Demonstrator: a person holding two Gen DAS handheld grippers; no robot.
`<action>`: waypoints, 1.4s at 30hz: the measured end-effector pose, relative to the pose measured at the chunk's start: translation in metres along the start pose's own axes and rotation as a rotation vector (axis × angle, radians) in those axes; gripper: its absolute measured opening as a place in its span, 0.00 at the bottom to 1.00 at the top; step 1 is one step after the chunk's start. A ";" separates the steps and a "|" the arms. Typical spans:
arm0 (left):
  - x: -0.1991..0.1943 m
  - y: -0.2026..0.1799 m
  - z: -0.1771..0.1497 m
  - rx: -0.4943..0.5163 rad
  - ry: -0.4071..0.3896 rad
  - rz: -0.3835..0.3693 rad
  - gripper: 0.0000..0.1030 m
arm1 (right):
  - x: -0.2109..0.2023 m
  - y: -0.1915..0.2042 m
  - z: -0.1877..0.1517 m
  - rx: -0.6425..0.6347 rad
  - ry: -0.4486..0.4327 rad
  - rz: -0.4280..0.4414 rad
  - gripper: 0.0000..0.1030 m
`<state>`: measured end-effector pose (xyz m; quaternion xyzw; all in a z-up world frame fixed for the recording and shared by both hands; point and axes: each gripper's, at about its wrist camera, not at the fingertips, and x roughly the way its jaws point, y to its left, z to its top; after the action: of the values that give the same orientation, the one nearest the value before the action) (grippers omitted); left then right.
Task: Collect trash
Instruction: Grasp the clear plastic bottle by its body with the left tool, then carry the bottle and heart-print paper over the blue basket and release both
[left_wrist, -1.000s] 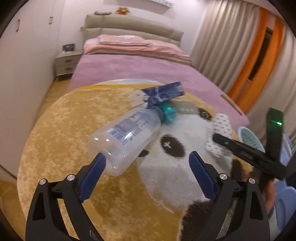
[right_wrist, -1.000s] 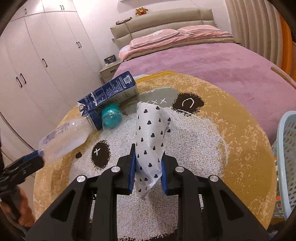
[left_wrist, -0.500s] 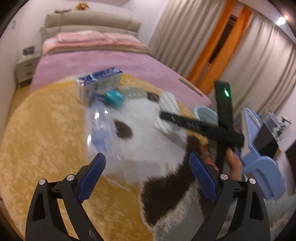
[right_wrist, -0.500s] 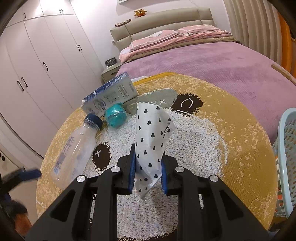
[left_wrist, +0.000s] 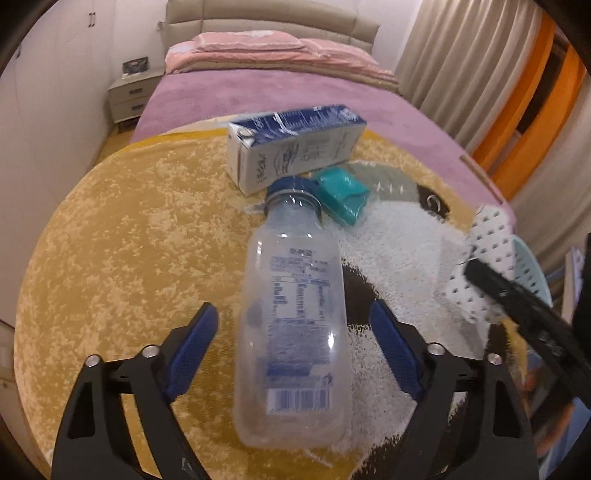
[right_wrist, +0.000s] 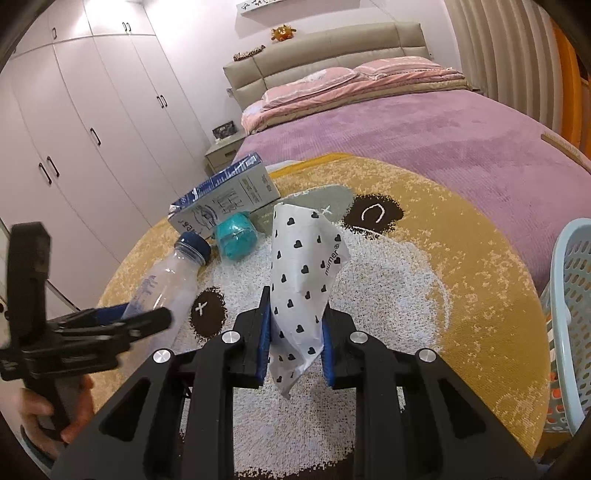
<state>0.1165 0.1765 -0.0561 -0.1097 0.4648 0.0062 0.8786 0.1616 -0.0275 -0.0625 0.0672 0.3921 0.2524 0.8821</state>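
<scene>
Round rug (left_wrist: 110, 258), bottle (left_wrist: 291, 325) between spread fingers (left_wrist: 195, 343)

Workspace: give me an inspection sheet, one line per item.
Surface: round yellow panda rug.
Job's things: plastic bottle lying flat; milk carton on its side; teal wad; heart-print paper bag; blue basket at the rug's edge.
Clutter: nothing seen.
Grippers: left gripper open, straddling the bottle; right gripper shut on the bag.
Cables: nothing seen.
Surroundings: bed, wardrobe, nightstand, curtains.
</scene>
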 end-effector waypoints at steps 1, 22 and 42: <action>0.003 -0.003 0.001 0.002 0.007 0.008 0.69 | -0.001 -0.001 0.000 0.006 0.001 0.007 0.19; -0.042 -0.119 0.000 0.116 -0.153 -0.227 0.52 | -0.107 -0.091 -0.002 0.185 -0.134 -0.068 0.19; 0.018 -0.294 0.002 0.335 -0.041 -0.470 0.52 | -0.151 -0.246 -0.029 0.452 -0.082 -0.317 0.19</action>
<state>0.1612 -0.1116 -0.0146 -0.0675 0.4034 -0.2721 0.8710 0.1517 -0.3176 -0.0608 0.2105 0.4079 0.0144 0.8883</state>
